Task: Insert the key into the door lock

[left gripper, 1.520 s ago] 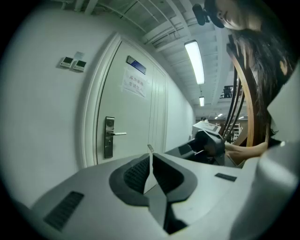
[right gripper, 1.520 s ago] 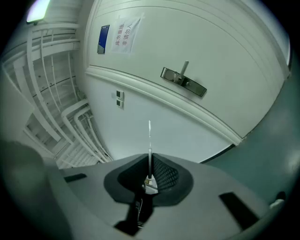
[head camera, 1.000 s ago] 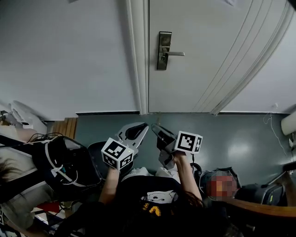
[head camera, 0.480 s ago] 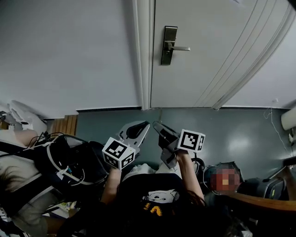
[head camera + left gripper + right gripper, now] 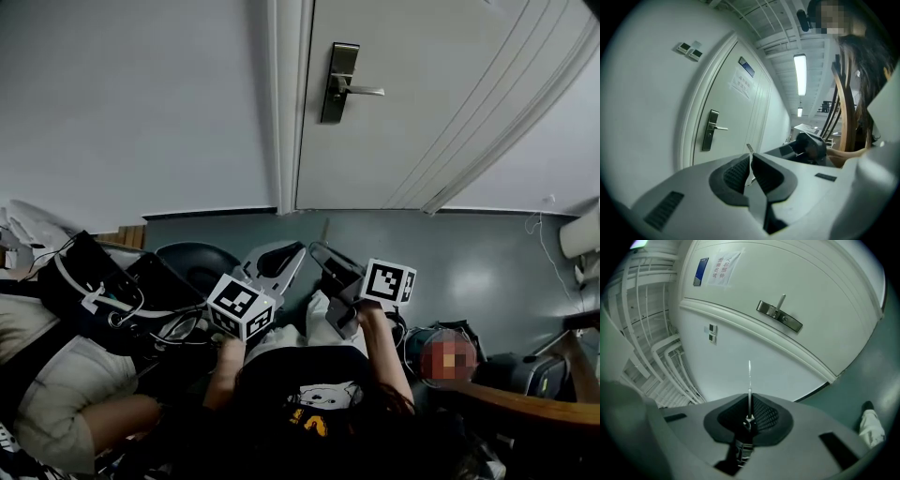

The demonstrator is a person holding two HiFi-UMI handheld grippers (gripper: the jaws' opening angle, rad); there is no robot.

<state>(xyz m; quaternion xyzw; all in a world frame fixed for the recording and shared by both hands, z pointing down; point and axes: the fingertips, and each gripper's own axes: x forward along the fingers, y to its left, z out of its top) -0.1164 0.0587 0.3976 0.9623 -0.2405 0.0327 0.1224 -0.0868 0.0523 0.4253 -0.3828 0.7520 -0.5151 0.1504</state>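
The white door carries a silver lock plate (image 5: 338, 82) with a lever handle (image 5: 364, 91), far beyond both grippers in the head view. My right gripper (image 5: 319, 255) is shut on the key (image 5: 749, 377), whose thin blade sticks straight out edge-on from the pads. The lock plate (image 5: 780, 317) lies well ahead of it, above and to the right of the blade tip. My left gripper (image 5: 292, 253) is shut on a thin metal piece (image 5: 750, 149) that pokes up between its pads. From there the lock plate (image 5: 710, 130) is to the left, and the right gripper (image 5: 812, 146) is close on the right.
A black bag with cables (image 5: 117, 300) and a seated person's leg (image 5: 66, 394) are at the lower left. A wooden chair edge (image 5: 525, 405) is at the lower right. The floor (image 5: 469, 258) is grey-green. The door bears a paper notice (image 5: 742, 83); two wall switches (image 5: 689, 49) sit left of the frame.
The view has tilted a little, so the lock sits higher in the frame. The bag and the person at the left have shifted. Both grippers stay shut and almost still.
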